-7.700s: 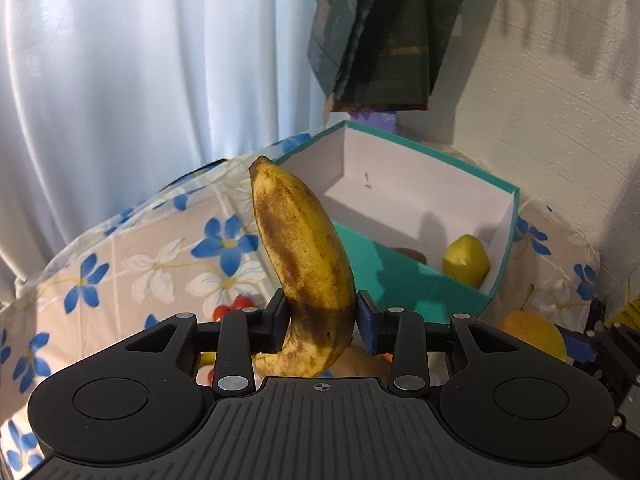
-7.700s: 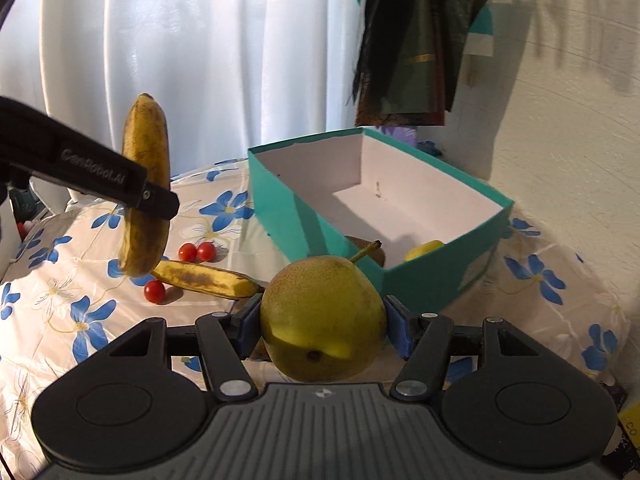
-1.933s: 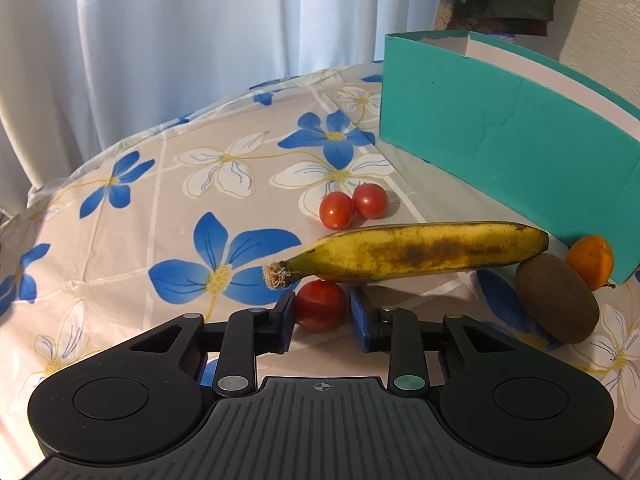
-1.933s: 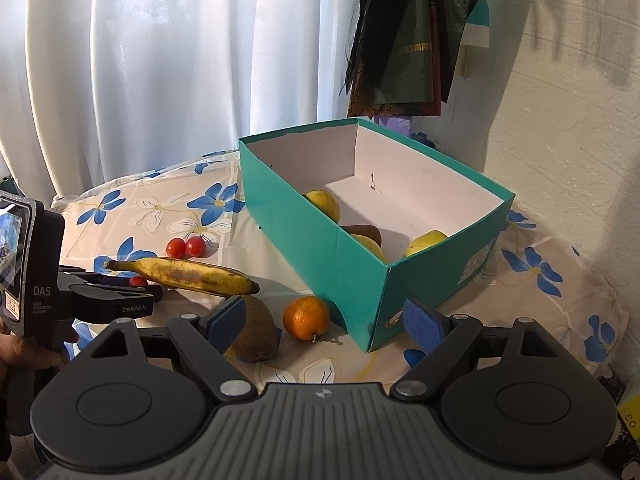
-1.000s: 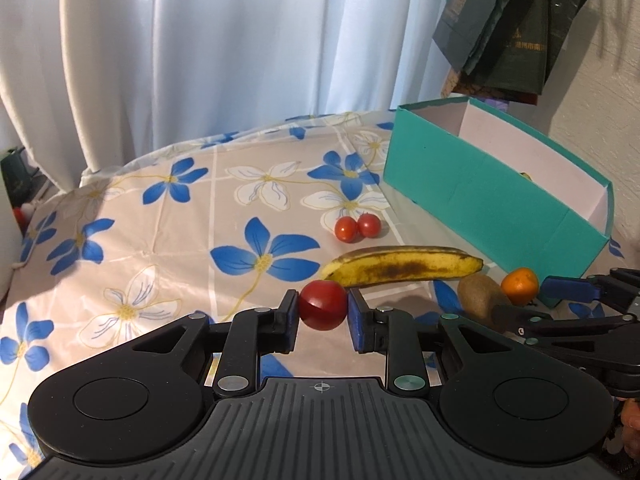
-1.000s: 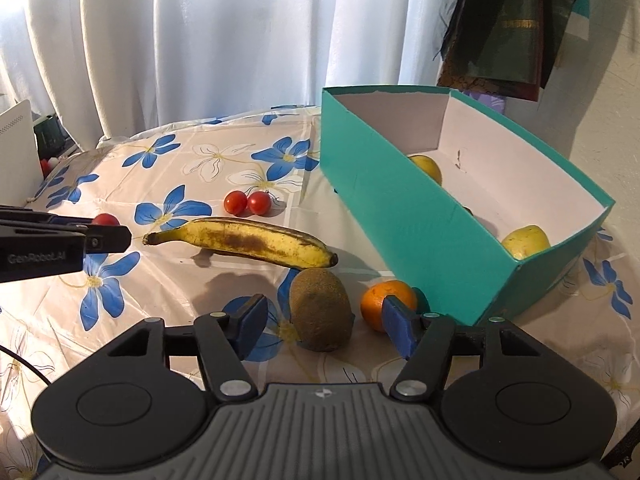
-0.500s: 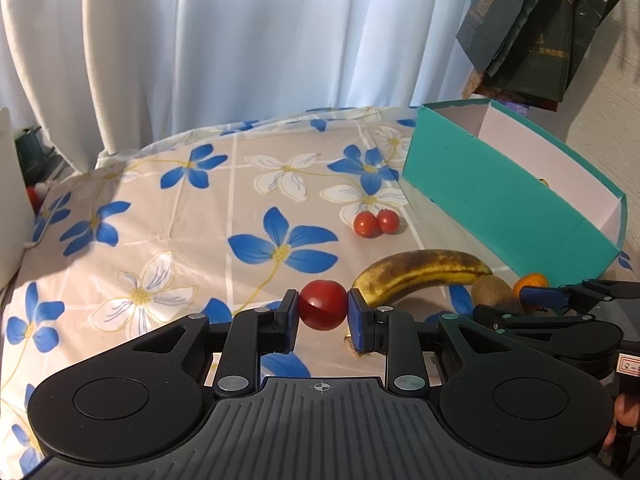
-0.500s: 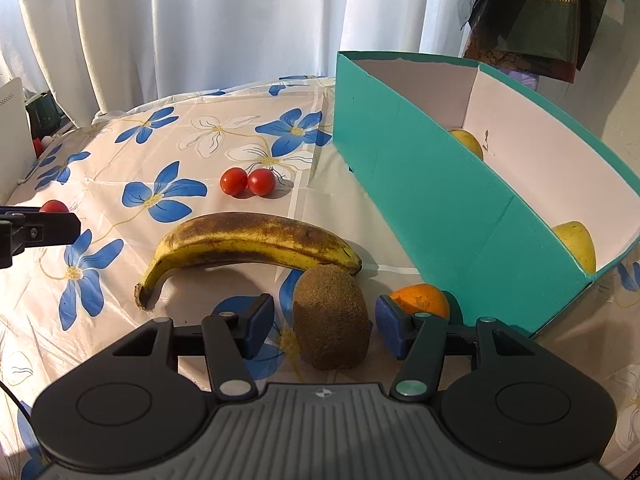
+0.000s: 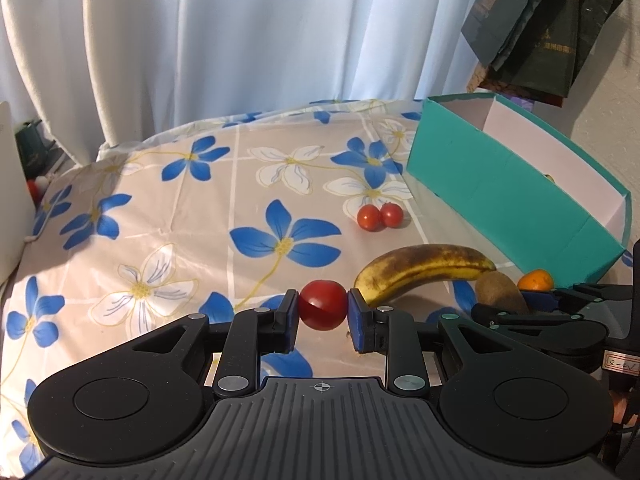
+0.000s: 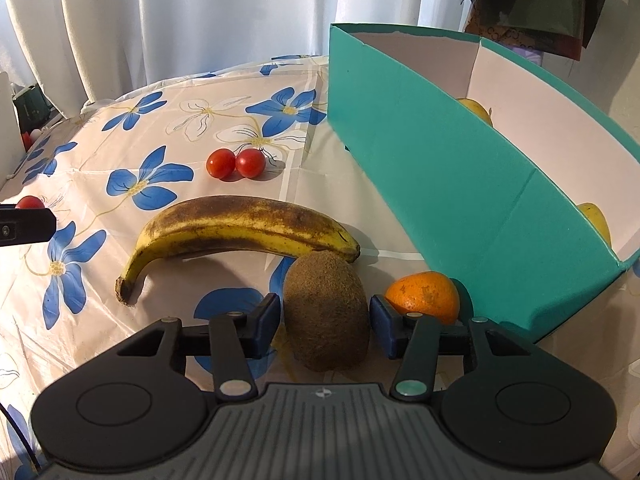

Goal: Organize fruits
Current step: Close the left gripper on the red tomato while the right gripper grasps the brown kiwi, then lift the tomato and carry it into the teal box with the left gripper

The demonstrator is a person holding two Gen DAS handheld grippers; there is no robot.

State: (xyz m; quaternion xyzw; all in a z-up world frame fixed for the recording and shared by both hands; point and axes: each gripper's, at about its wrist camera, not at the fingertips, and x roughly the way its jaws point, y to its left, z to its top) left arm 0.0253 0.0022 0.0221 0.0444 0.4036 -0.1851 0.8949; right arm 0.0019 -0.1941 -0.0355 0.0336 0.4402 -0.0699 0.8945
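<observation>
My left gripper [image 9: 323, 314] is shut on a red cherry tomato [image 9: 322, 311] and holds it above the flowered tablecloth. My right gripper [image 10: 325, 322] is open, its fingers either side of a brown kiwi [image 10: 326, 310] that lies on the cloth, small gaps showing. A spotted banana [image 10: 236, 230] lies just beyond the kiwi; an orange [image 10: 424, 296] sits to its right against the teal box [image 10: 440, 184]. Two more cherry tomatoes [image 10: 236, 163] lie farther back. Yellow fruits [image 10: 474, 110] show inside the box.
White curtains hang behind the table. Dark bags [image 9: 536, 28] hang on the wall above the box. A white object [image 9: 10, 200] and small dark items stand at the table's far left edge.
My right gripper has moved down and forward around the kiwi, fingers narrowing. My left gripper, still holding the tomato, has drawn back and up from the banana.
</observation>
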